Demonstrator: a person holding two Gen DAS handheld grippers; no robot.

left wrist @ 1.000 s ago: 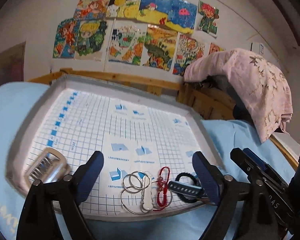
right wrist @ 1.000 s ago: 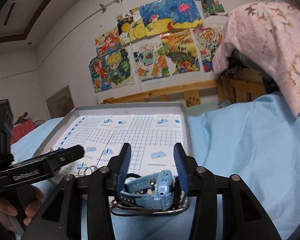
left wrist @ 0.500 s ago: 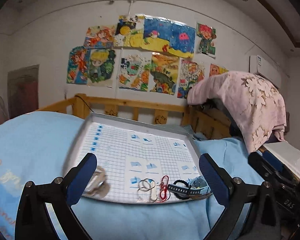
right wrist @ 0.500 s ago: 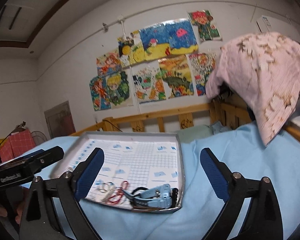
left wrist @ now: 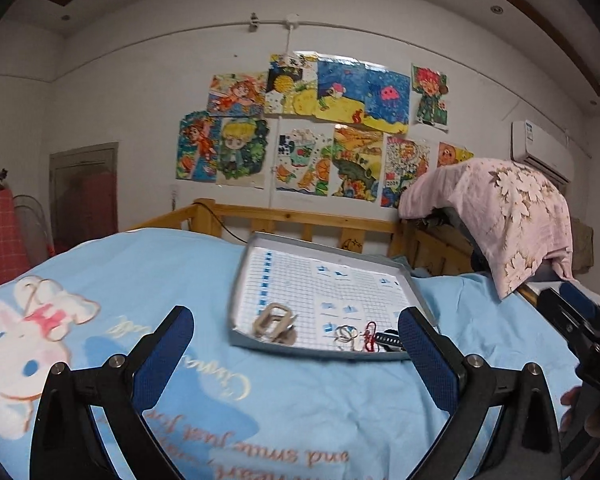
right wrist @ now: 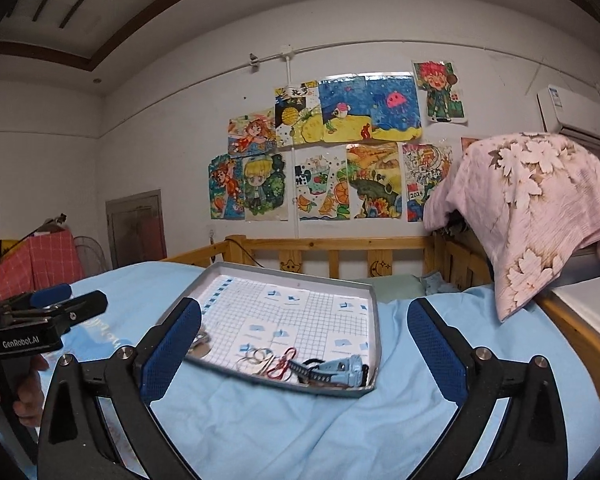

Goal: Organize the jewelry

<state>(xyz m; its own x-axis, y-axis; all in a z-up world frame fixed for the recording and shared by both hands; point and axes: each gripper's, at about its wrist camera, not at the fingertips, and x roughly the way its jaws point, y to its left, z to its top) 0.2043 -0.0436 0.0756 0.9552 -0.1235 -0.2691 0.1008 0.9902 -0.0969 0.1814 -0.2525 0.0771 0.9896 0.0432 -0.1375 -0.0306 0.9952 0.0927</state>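
Looking along both grippers, I see the tray (right wrist: 374,320) lying on the blue sheet (right wrist: 300,420) ahead of me, and I place everything else by it. My left gripper (left wrist: 292,332) stands spread wide with nothing between its fingers, well short of the tray's near rim. My right gripper (right wrist: 304,328) is opening the last bit, and it too has nothing in it; its fingers frame the tray from this side without touching it. Along the tray's near edge the jewelry lies in a row: a metal buckle (left wrist: 274,322) at the near left corner, then thin silver rings (right wrist: 258,356), a red cord (right wrist: 282,364) touching them, and a blue watch (right wrist: 340,368) in the near right corner. The rest of the tray's gridded floor is bare. Beyond the tray's far rim runs a wooden rail (right wrist: 328,244); to the tray's right a pink cloth (right wrist: 532,208) hangs.
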